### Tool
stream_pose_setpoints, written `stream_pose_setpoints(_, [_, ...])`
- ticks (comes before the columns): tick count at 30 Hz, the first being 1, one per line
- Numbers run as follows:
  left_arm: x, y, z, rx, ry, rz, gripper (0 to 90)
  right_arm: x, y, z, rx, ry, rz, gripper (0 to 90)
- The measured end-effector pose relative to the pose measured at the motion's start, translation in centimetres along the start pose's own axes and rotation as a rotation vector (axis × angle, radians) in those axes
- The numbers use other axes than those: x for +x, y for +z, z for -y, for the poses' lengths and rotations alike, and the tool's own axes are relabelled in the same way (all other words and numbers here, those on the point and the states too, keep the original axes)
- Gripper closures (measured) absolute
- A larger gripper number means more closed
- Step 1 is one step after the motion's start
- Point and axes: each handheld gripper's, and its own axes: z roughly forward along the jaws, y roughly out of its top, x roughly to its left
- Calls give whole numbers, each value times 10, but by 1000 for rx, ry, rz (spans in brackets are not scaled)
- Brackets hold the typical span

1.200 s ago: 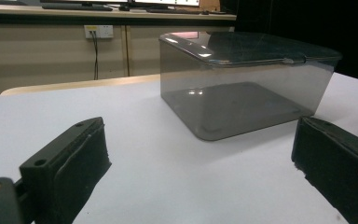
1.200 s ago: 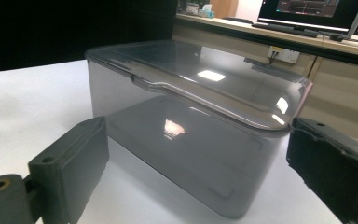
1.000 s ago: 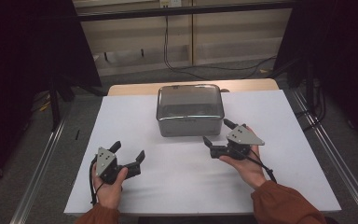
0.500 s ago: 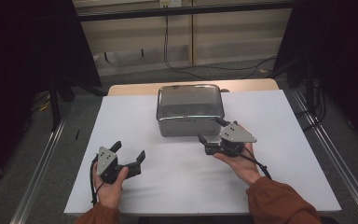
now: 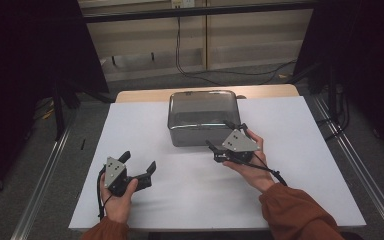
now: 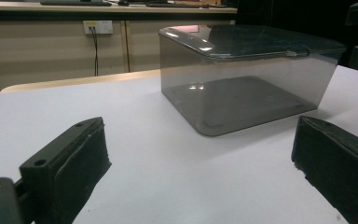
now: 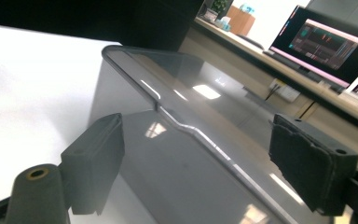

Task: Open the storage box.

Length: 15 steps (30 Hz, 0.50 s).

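A smoky grey see-through box [image 5: 202,117] with a shut lid stands at the back middle of the white table top [image 5: 130,125]. It looks empty. My right gripper [image 5: 219,134] is open at the box's near right corner, its jaws close to the front wall and lid edge. In the right gripper view the lid rim [image 7: 177,119] runs between the spread pads [image 7: 100,158]. My left gripper [image 5: 139,162] is open near the front left, well apart from the box, which stands ahead of it [image 6: 247,79] with nothing between its jaws.
Metal rails [image 5: 40,200] run along both sides of the table. A wooden edge [image 5: 140,95] shows behind the white sheet. Cables and a wall socket [image 6: 98,27] lie beyond. A lit monitor [image 7: 331,42] stands on a far desk.
My right gripper has moved left and forward, up to the box's near right corner. The left gripper has stayed put.
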Motion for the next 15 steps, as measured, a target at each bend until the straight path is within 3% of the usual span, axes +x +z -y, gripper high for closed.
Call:
stream_pose_setpoints(2, [0,0,0,0,-3,-2,34,1,2,-2,9,-55,8,175])
stream_pose_setpoints(15, [0,0,0,3,-2,-2,34,10,12,-10,44,-300,40,229])
